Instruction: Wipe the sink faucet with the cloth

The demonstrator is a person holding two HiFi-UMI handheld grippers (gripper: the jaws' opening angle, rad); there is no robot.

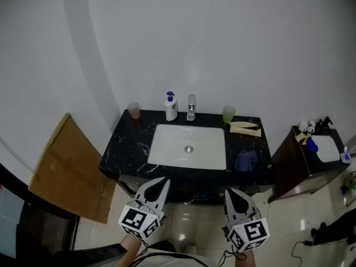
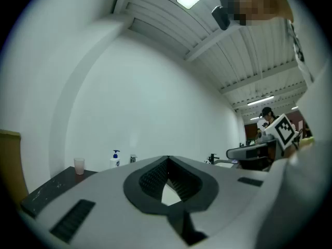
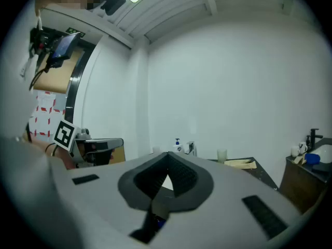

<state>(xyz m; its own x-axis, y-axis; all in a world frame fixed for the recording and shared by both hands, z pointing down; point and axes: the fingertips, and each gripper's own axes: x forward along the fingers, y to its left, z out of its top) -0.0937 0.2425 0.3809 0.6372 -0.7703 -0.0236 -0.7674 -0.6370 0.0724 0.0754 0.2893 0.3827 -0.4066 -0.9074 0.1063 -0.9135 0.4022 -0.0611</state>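
The chrome faucet (image 1: 191, 108) stands at the back of the white basin (image 1: 167, 149), set in a black marble counter (image 1: 125, 146). A blue cloth (image 1: 245, 160) lies crumpled on the counter to the right of the basin. Both grippers hang in front of the counter's near edge, apart from everything on it. My left gripper (image 1: 164, 180) is shut and empty, its jaws meeting at the tip (image 2: 167, 158). My right gripper (image 1: 228, 192) is likewise shut on nothing (image 3: 167, 153). The faucet (image 2: 133, 158) (image 3: 191, 148) shows small and far in both gripper views.
A soap bottle (image 1: 171, 106) stands left of the faucet, a pink cup (image 1: 133, 110) at the back left, a green cup (image 1: 228, 114) and beige tubes (image 1: 245, 128) at the back right. Cardboard (image 1: 67, 166) leans on the left. A brown cabinet (image 1: 300, 157) stands on the right.
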